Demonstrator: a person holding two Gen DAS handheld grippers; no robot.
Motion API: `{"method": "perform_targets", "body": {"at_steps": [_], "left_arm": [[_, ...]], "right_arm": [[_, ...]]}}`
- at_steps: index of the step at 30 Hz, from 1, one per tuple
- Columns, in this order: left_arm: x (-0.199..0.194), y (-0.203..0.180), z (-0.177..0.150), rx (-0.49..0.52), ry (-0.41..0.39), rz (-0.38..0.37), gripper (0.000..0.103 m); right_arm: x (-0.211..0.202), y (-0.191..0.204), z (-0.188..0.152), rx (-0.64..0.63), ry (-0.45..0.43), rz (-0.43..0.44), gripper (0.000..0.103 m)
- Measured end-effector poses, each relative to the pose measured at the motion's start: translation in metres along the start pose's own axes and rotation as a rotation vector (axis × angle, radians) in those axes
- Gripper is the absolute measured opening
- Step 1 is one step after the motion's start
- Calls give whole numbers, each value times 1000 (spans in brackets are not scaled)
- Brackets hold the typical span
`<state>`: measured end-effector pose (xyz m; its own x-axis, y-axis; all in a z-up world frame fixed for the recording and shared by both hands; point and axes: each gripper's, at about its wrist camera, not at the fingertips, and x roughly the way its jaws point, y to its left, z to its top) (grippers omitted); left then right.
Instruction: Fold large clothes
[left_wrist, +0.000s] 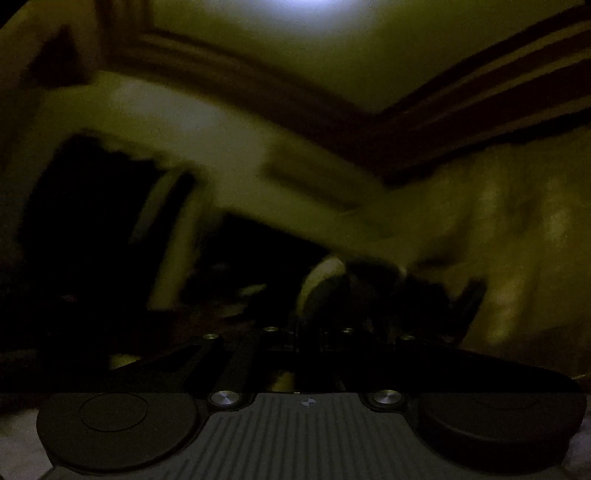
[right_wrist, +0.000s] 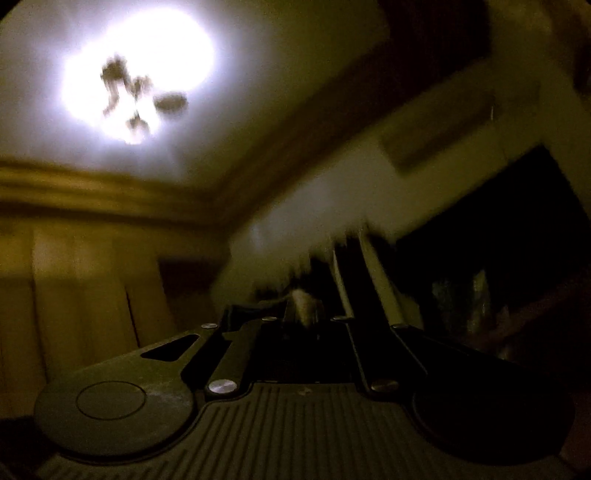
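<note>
No legible text, label, brand name, number or sign is found in either wrist view; both pictures are dark and smeared by blur. The only mark noted is a small round emblem (left_wrist: 306, 402), quartered light and dark, at lower centre of the left wrist frame on the ribbed grey housing (left_wrist: 295, 439) of the device, and it carries no readable letters. A faint mark (right_wrist: 303, 393) sits at the matching spot, lower centre, on the ribbed housing in the right wrist frame, too dim to make out.
</note>
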<state>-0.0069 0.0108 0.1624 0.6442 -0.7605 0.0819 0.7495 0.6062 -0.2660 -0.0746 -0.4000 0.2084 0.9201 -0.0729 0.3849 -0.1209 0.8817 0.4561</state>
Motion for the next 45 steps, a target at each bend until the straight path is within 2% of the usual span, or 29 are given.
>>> {"method": "perform_targets", "body": {"at_steps": [2,3,4,5,6,7,8,10,11,12,14,18,22,25,28,32,36,38,40,42,45], "left_arm": [[8,26,-20,-16,75,211,44],[11,44,-30,-71,123,282,45],[13,64,-43,-125,161,346,46],[15,85,-60,-173,211,413,50],[17,105,-77,-211,275,483,51],[18,125,-98,-253,352,591,54],[15,140,-113,-286,406,649,69],[7,160,-141,-349,482,707,84],[1,166,-152,-406,514,735,100],[-5,171,-160,-443,522,736,103],[-15,168,-162,-453,515,745,103],[-17,167,-148,-363,545,807,103],[-5,153,-121,-261,505,788,103],[11,131,-119,-190,504,733,103],[33,110,-134,-168,593,639,103],[56,83,-171,-196,699,527,103],[67,68,-199,-265,753,451,103],[69,63,-205,-272,760,428,103],[71,60,-209,-258,777,424,103],[73,58,-210,-252,784,424,103],[72,57,-210,-249,785,429,103]], "right_arm": [[59,-12,-41,91,196,73,16],[86,-13,-67,97,290,75,26],[102,-10,-91,95,351,41,53],[113,-10,-114,95,412,-1,69],[121,-9,-136,91,481,-26,81],[120,-9,-157,93,524,-42,79],[115,-10,-173,105,551,-42,79],[97,-21,-203,116,643,-17,80],[88,-28,-214,105,687,-13,80],[76,-34,-218,83,721,-17,80],[53,-49,-220,21,751,-39,80],[9,-85,-203,-84,727,-137,84],[-34,-108,-185,-104,716,-198,85],[-58,-113,-208,-136,765,-201,88],[-86,-96,-235,-209,868,-148,88],[-121,-52,-270,-402,953,-95,87],[-151,-26,-296,-557,1004,-14,86],[-157,-20,-312,-699,1016,-47,86],[-160,-20,-327,-778,1067,-70,83],[-162,-24,-338,-789,1116,-65,78],[-160,-30,-353,-816,1168,-69,61]]}}
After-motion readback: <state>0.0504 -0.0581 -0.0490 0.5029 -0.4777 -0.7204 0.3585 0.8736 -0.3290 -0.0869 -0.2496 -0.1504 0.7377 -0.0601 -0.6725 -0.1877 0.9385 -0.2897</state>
